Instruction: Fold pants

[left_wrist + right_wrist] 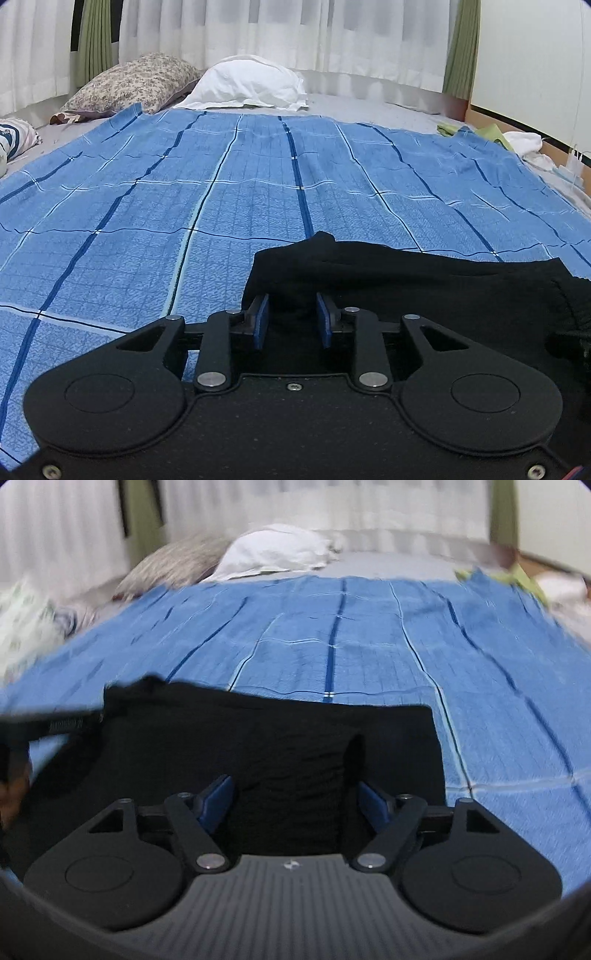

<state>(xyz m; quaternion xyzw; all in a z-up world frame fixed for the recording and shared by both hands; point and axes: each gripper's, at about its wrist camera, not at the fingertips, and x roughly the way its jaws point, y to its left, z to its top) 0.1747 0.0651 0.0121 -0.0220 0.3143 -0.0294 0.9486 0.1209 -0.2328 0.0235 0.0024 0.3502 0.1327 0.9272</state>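
Note:
The black pants (406, 280) lie on the blue checked bedspread (221, 206), bunched at the near edge. My left gripper (291, 314) is open, its blue pads either side of a fold at the pants' left end. In the right wrist view the pants (295, 738) spread wide in front of my right gripper (295, 794), which is open wide with cloth between its pads. That view is blurred by motion. The left gripper shows dimly at the left edge there (22, 734).
A floral pillow (136, 81) and a white pillow (247, 85) lie at the head of the bed below white curtains. Green and white cloths (509, 136) lie at the right edge by a wooden frame. A striped item (14, 140) lies at far left.

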